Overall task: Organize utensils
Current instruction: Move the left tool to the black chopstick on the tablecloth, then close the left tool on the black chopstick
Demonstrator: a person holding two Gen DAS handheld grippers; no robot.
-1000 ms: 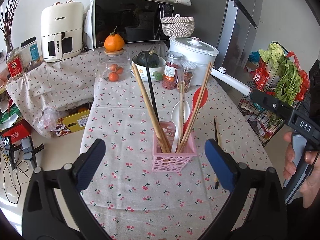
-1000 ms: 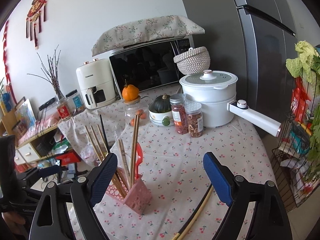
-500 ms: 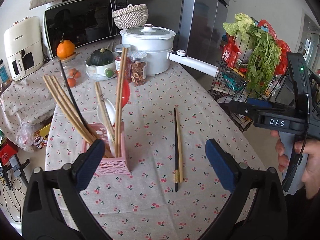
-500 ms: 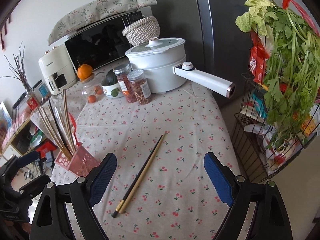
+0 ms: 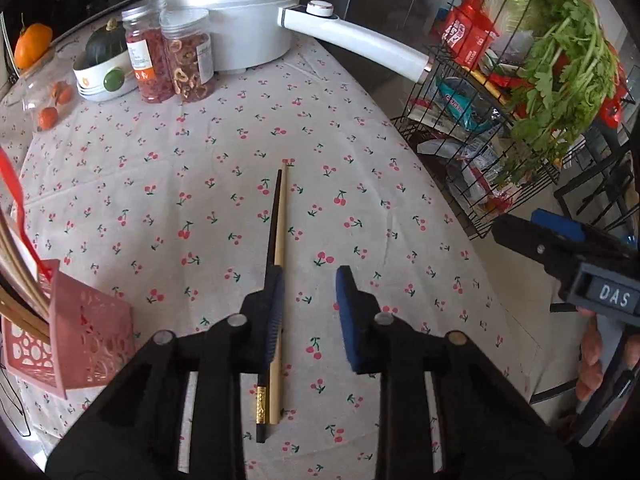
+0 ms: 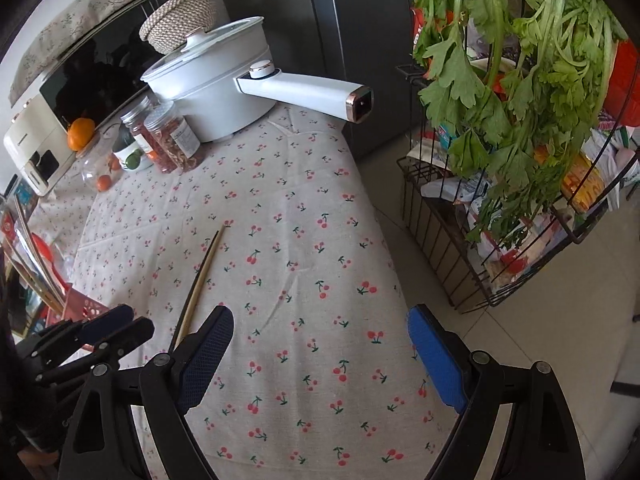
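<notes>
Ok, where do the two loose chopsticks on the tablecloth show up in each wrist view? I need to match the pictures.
Left wrist: the loose chopsticks, one black and one pale, lie side by side at centre, running from mid-picture down under the left tongs.
Right wrist: the same pair sits lower left, slanting down behind the right tongs.
Shared landmark: the white pot with the long handle, at the table's far end.

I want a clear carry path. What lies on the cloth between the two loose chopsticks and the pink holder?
Only bare cherry-print tablecloth between chopsticks and pink holder, per the left wrist view.
</notes>
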